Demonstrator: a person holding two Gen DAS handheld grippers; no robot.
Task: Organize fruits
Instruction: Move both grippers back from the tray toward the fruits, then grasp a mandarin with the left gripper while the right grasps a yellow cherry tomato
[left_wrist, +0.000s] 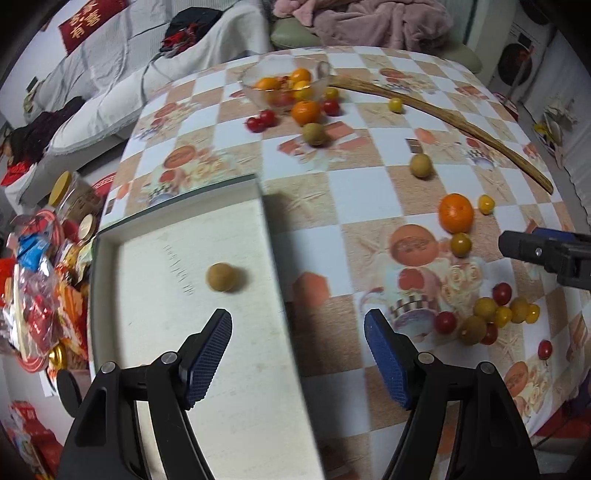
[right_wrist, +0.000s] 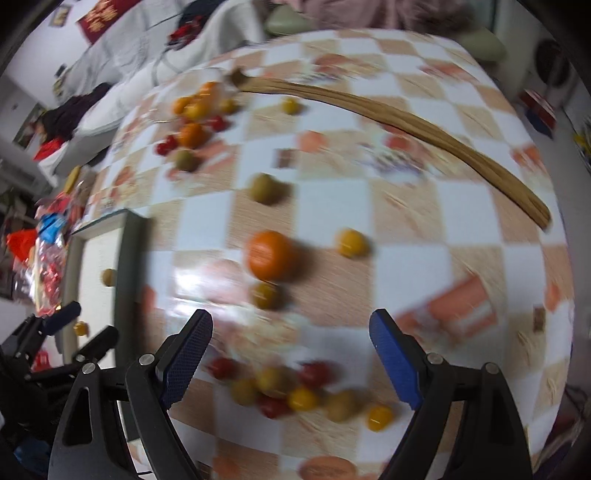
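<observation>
A round table covered in a glossy checked oilcloth (left_wrist: 362, 206), white and tan squares printed with fruit and cake pictures, fills both views; behind it stands a sofa under a pale grey cover (left_wrist: 110, 70) with a red cushion bearing gold characters, and a crumpled pink blanket (left_wrist: 373, 22) lies on a green seat at the far edge. To the left of the table a heap of bright crinkled snack packets (left_wrist: 40, 288) is piled. On the table's left part sits a shallow rectangular white box with a dark rim (left_wrist: 184, 325), and one round tan longan-like fruit (left_wrist: 221, 277) lies alone inside it. At the far side a clear glass bowl (left_wrist: 284, 79) holds oranges and small tomatoes, with more red, yellow and brownish fruit loose just in front of it. A long curved wooden stick (left_wrist: 454, 118) lies across the far right of the cloth. Nearer, a smooth orange mandarin (left_wrist: 455, 213) sits by a yellow cherry tomato and an olive-brown one, and a tight cluster of small red and yellow tomatoes and tan fruits (right_wrist: 295, 387) lies close to the right gripper (right_wrist: 290, 356). That gripper's blue textured pads stand wide apart with nothing between them, above the cluster. The left gripper (left_wrist: 297, 356) is likewise released and empty, straddling the box's right edge.
</observation>
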